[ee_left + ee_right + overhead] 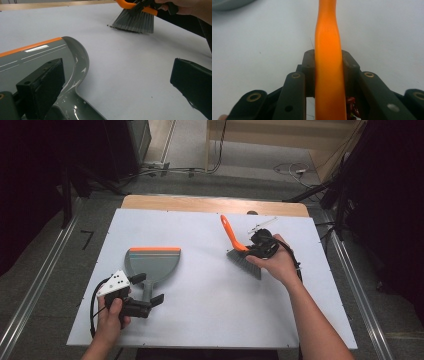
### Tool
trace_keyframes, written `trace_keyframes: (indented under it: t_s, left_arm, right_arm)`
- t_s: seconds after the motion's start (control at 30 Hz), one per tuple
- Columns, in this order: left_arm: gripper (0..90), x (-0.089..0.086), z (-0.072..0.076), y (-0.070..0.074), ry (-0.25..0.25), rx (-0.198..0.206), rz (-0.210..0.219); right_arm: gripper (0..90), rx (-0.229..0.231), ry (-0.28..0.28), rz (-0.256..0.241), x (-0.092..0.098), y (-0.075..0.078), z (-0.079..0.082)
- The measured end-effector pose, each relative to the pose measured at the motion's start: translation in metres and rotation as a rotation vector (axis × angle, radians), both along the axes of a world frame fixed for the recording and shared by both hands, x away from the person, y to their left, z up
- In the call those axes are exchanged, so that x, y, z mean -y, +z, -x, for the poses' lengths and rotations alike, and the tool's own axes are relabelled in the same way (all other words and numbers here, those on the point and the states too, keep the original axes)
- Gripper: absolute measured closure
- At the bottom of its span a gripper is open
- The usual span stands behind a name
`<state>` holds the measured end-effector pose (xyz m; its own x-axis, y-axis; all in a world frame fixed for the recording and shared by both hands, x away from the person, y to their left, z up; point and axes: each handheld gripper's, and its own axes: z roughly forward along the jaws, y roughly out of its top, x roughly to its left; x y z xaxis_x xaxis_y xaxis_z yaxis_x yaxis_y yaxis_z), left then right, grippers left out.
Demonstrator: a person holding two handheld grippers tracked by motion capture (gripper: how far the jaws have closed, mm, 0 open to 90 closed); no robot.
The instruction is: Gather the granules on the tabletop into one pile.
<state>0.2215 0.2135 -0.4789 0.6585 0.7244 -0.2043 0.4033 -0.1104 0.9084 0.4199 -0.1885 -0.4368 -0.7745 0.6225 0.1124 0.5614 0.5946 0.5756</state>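
Observation:
A grey dustpan (152, 261) with an orange front lip lies flat on the white board, left of centre. My left gripper (148, 290) is open, one jaw on each side of the pan's handle, with a wide gap. In the left gripper view (117, 85) the dustpan (50, 57) lies by the left jaw. A hand brush has an orange handle (229, 231) and grey bristles (245, 262) that rest on the board at centre right. My right gripper (251, 248) is shut on that handle (328, 62) near the brush head. The bristles (135, 22) also show far off.
The white board (200, 320) covers a wooden table whose far edge (200, 204) shows behind it. Metal rails run along the floor at both sides, and cables lie on the floor beyond the table. Tiny dark specks (110, 25) lie at the bristle tips.

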Motion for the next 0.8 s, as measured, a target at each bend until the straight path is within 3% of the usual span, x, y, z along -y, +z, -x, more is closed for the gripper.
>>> trace_keyframes:
  t_s: [0.33,0.8]
  left_arm:
    - [0.2,0.001,0.001,0.001,0.010,0.007,-0.004]
    - [0.2,0.001,0.001,0.001,0.029,0.018,-0.015]
  right_arm:
    - [68.7,0.051,-0.089,-0.116,0.036,0.010,0.025]
    - [68.7,0.036,-0.220,-0.210,0.103,0.003,0.065]
